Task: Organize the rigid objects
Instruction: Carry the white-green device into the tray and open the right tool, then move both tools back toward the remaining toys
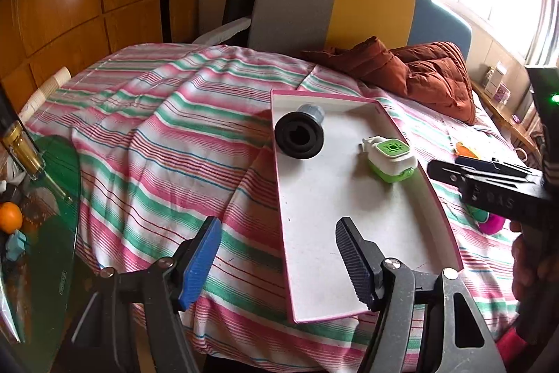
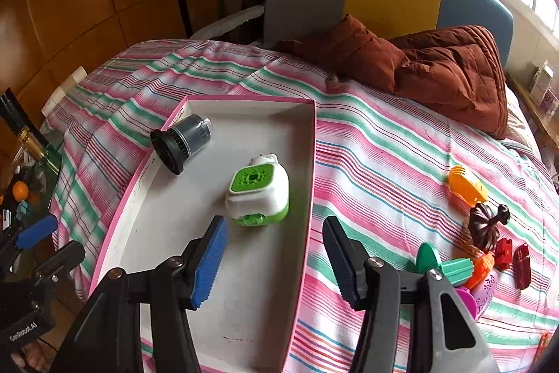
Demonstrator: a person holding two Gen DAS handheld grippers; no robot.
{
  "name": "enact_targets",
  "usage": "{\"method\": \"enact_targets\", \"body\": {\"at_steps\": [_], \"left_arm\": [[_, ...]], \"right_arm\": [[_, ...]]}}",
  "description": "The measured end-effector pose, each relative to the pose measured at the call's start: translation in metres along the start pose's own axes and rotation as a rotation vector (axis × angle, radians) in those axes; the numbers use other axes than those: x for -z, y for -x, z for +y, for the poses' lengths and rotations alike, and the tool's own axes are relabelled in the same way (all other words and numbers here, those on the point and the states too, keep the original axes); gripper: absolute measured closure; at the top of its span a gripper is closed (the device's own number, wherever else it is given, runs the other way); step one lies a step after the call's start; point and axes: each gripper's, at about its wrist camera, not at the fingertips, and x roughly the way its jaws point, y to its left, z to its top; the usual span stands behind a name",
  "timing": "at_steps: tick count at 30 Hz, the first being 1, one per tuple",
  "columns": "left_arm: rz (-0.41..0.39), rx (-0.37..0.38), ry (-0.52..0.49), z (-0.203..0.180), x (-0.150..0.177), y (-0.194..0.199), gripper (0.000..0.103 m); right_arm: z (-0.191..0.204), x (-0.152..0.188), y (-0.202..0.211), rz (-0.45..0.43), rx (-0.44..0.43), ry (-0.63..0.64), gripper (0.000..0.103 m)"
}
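Right now a shallow white tray with a pink rim (image 2: 311, 163) lies on a bed with a striped sheet (image 2: 384, 145). Two things sit inside the tray. One is a black and grey cap (image 2: 181, 142) lying on its side near the far left corner. The other is a small green and white box (image 2: 258, 194) near the middle. The right gripper (image 2: 272, 261) hangs over the near part of the tray. Its jaws are apart and nothing is between them. The green and white box sits just past its blue finger, not touching it. The tray's right wall runs between the two fingers. The left gripper (image 1: 279, 261) hangs over the tray's near left edge. Its jaws are also spread with nothing in them, and one finger is over the sheet while the other is over the tray. A pile of small toys waits on the sheet to the right of the tray, well apart from it. In the pile are an orange toy (image 2: 466, 186), a dark brown toy (image 2: 485, 229), two red pieces (image 2: 513, 259) and a green piece (image 2: 445, 263). A brown blanket (image 2: 447, 69) is bunched up at the far end of the bed.
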Motion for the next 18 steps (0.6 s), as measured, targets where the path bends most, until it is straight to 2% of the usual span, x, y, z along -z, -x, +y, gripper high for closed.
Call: {"method": "enact_targets", "body": {"at_steps": [8,18], "left_arm": [[-0.008,0.008,-0.041,-0.012,0.001,0.007,0.032],[-0.011,0.016,-0.095,-0.029,0.001,0.011,0.029]], "right_arm": [[-0.03,0.016,0.033,-0.066,0.066,-0.022,0.046],[-0.099,0.028,0.061,-0.1,0.188,-0.097,0.046]]}}
